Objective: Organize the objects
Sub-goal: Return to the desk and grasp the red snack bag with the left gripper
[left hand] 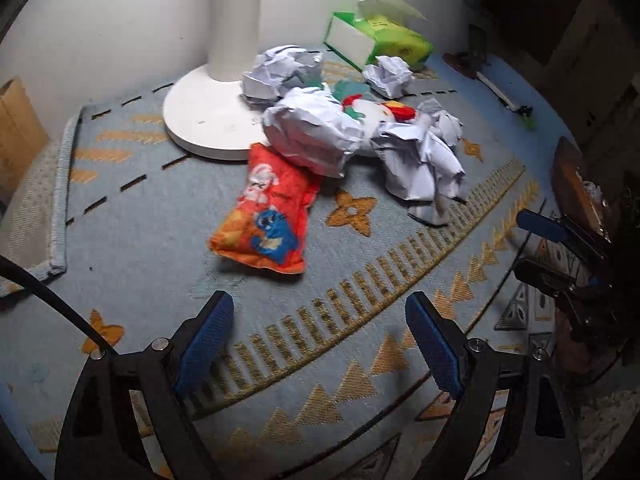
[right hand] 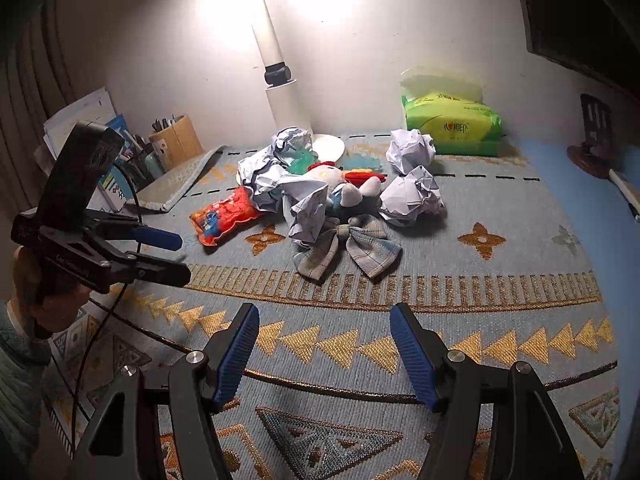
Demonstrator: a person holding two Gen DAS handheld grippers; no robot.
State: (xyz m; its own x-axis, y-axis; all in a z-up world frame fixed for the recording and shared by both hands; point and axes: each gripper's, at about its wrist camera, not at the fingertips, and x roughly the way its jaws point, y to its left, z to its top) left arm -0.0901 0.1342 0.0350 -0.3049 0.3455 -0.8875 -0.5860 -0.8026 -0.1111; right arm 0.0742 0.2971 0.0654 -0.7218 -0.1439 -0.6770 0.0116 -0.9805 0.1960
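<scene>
A pile lies on the patterned mat (left hand: 304, 320) (right hand: 500, 280): an orange snack bag (left hand: 266, 220) (right hand: 222, 214), several crumpled paper balls (left hand: 316, 132) (right hand: 412, 196), a plush toy (left hand: 376, 110) (right hand: 344, 186) partly buried under the paper, and a plaid bow (right hand: 348, 248). My left gripper (left hand: 320, 308) is open and empty, short of the snack bag; it also shows in the right wrist view (right hand: 180, 256). My right gripper (right hand: 324, 316) is open and empty, short of the bow; it shows at the right edge of the left wrist view (left hand: 520, 242).
A white lamp base (left hand: 208, 112) (right hand: 330, 146) stands behind the pile by the wall. A green tissue pack (left hand: 384, 36) (right hand: 452, 124) sits at the back right. A pen holder (right hand: 176, 142) and papers stand at the back left. A dark stand (right hand: 592, 148) is at the far right.
</scene>
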